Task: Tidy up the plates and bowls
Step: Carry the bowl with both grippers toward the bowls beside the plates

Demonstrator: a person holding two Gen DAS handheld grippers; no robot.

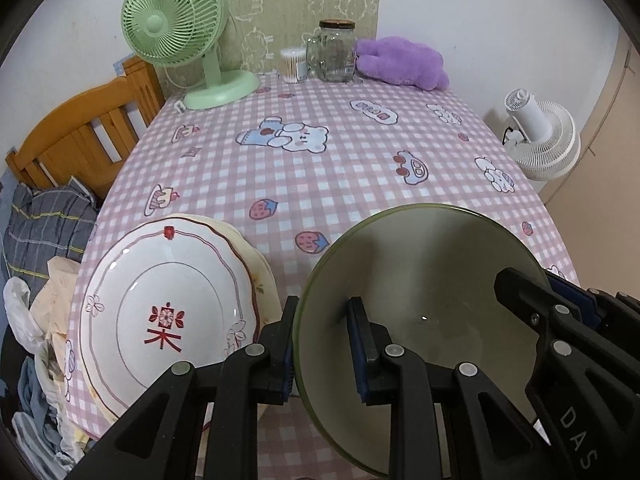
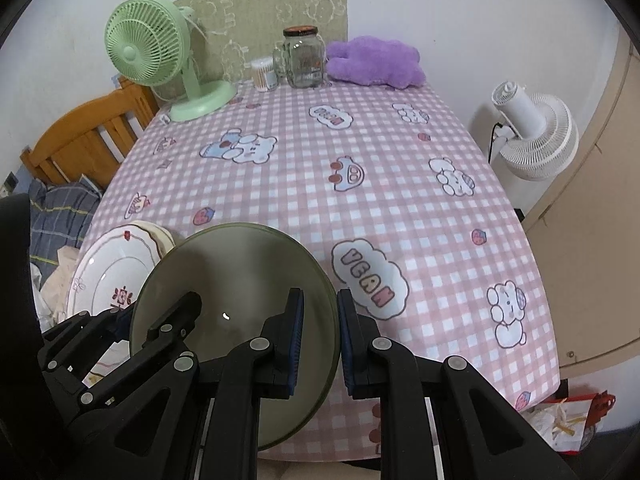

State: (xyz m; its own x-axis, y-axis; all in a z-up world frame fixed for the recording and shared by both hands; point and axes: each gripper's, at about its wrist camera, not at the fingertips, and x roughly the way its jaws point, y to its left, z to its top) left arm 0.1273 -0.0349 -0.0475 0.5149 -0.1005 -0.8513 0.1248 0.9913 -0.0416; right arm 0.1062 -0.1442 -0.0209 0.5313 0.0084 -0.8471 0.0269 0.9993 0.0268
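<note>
Left tongs (image 1: pixel 322 344): narrowed to a slim gap, pinching the left rim of the green bowl (image 1: pixel 432 304), one pad outside the wall and one inside.
Green bowl: held between both tongs above the near part of the tabletop (image 1: pixel 340 168), tilted so its inside faces the cameras.
Right tongs (image 2: pixel 320 340): likewise nearly together, pinching the bowl's right rim, one pad inside and one outside.
White plate (image 1: pixel 168 312): just left of the bowl at the near left corner, red pattern on it, lying on top of a cream plate (image 1: pixel 262 280) whose edge shows beneath; the left tongs stand just beside it.
Tabletop: covered with a pink checked cloth with bears and strawberries; its middle is bare.
Far edge: green fan (image 1: pixel 180 28), tub of cotton swabs (image 1: pixel 292 65), lidded glass jar (image 1: pixel 334 52), purple plush (image 1: pixel 400 62).
Beyond the tabletop: wooden bed frame (image 1: pixel 80 140) to the left, white fan (image 1: pixel 540 140) to the right.
</note>
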